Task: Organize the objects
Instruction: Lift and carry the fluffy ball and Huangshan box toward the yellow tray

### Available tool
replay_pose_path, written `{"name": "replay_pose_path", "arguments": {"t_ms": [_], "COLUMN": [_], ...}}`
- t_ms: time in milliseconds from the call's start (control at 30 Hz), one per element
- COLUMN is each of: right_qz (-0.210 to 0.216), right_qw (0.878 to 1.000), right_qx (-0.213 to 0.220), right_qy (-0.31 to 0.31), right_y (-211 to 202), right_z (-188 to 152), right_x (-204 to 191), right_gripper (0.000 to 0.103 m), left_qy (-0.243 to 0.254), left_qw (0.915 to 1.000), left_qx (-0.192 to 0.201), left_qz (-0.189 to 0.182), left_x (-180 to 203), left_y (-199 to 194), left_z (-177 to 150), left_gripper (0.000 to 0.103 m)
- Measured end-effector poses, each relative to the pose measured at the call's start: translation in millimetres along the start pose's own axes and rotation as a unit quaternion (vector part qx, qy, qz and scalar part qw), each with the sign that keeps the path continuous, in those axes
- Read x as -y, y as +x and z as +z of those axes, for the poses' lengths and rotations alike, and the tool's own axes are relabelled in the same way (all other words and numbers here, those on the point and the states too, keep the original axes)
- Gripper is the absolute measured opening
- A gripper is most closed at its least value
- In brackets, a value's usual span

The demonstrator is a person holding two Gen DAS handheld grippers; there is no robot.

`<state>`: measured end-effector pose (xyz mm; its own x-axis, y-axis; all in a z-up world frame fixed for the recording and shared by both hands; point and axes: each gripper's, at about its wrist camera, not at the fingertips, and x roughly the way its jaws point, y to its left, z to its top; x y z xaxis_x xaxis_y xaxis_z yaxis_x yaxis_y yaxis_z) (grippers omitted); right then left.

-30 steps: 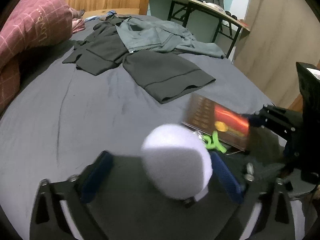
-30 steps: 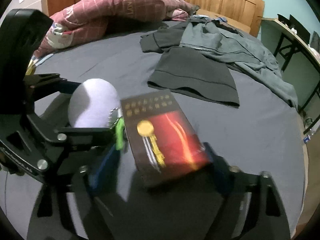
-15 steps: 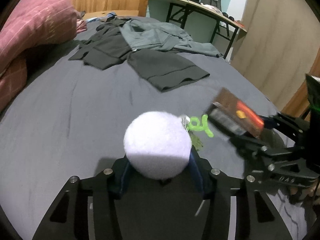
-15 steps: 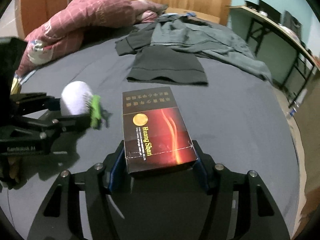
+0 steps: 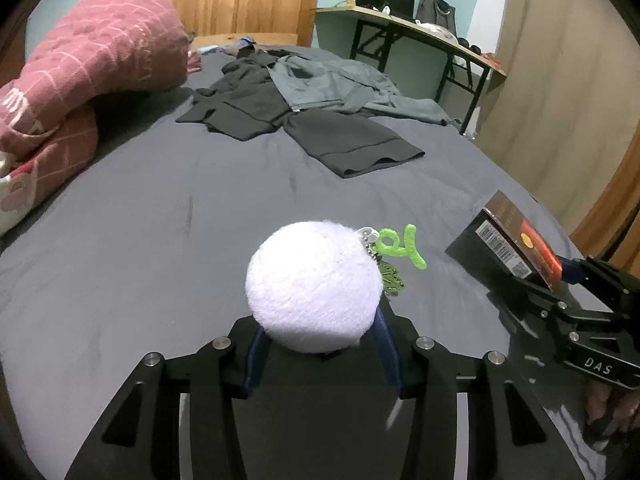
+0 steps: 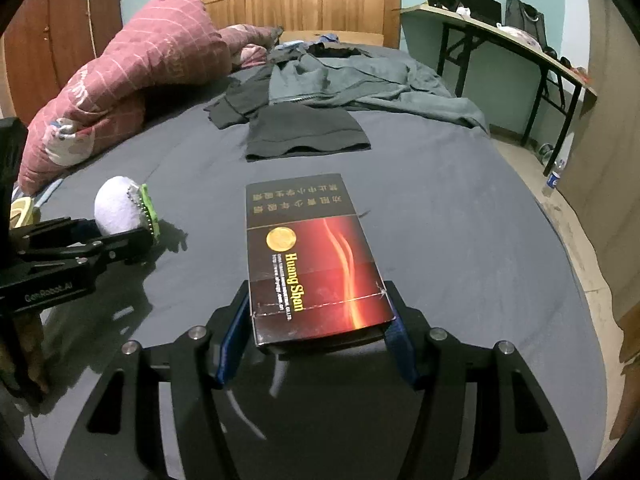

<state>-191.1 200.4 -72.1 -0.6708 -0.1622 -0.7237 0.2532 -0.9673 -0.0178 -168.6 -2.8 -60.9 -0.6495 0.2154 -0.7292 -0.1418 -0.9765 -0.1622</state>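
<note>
Only our right wrist view shows the box face, gold lettering on red, clamped in the right gripper above the grey bed. The left view gives its barcoded side. Our left gripper, wide 1 second ago, has just been closing and now squeezes the white pompom; its green charm dangles. Dark clothes and a pink quilt lie beyond.

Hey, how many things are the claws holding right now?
2. The fluffy white pom-pom keychain is clamped in the left claw; the dark red-and-black cigarette box is clamped in the right claw. Nothing else appears held.
</note>
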Motion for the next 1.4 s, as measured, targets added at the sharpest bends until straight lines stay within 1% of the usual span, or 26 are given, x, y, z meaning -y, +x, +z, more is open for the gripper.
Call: {"name": "replay_pose_path", "arguments": {"t_ms": [167,233,367,467,667,867,967,1167,1400], "right_qz": [-0.006,-0.007,-0.008,-0.015,-0.015,-0.011,-0.006,-0.009,-0.010], "right_qw": [1.000,1.000,1.000,1.000,1.000,0.999,0.999,0.999,0.999], "right_qx": [-0.008,-0.007,-0.005,-0.005,0.017,0.033,0.037,0.043,0.044], "right_qy": [-0.002,-0.002,0.008,0.001,0.002,-0.001,-0.004,-0.014,-0.011], "right_y": [2.3,-0.8,-14.1,-30.8,-84.2,-128.0,-143.8,-163.7,-171.0], "right_z": [-1.9,-1.1,-0.3,1.2,16.2,19.4,17.2,14.6,8.3], "right_x": [-3.7,-4.5,-7.6,-16.3,-36.2,-60.2,-69.8,-81.0,-86.6], "right_gripper": [0.061,0.061,0.061,0.061,0.061,0.061,0.061,0.061,0.061], "left_qy": [0.008,0.017,0.016,0.012,0.020,0.021,0.020,0.017,0.015], "left_qw": [1.0000,0.9998,0.9996,0.9993,0.9974,0.9949,0.9946,0.9940,0.9942], "left_qx": [0.002,0.008,0.014,0.023,0.051,0.083,0.089,0.095,0.092], "left_qz": [0.005,0.012,0.020,0.026,0.047,0.054,0.050,0.051,0.053], "left_x": [1.7,3.4,2.1,1.8,8.4,15.3,18.0,22.3,18.6], "left_y": [-7.4,-14.1,-32.3,-56.8,-125.0,-196.5,-220.8,-250.8,-257.9], "left_z": [-4.7,-6.1,-7.5,-8.4,-7.6,-15.7,-23.9,-39.4,-47.9], "left_gripper": [0.045,0.045,0.045,0.045,0.045,0.045,0.045,0.045,0.045]}}
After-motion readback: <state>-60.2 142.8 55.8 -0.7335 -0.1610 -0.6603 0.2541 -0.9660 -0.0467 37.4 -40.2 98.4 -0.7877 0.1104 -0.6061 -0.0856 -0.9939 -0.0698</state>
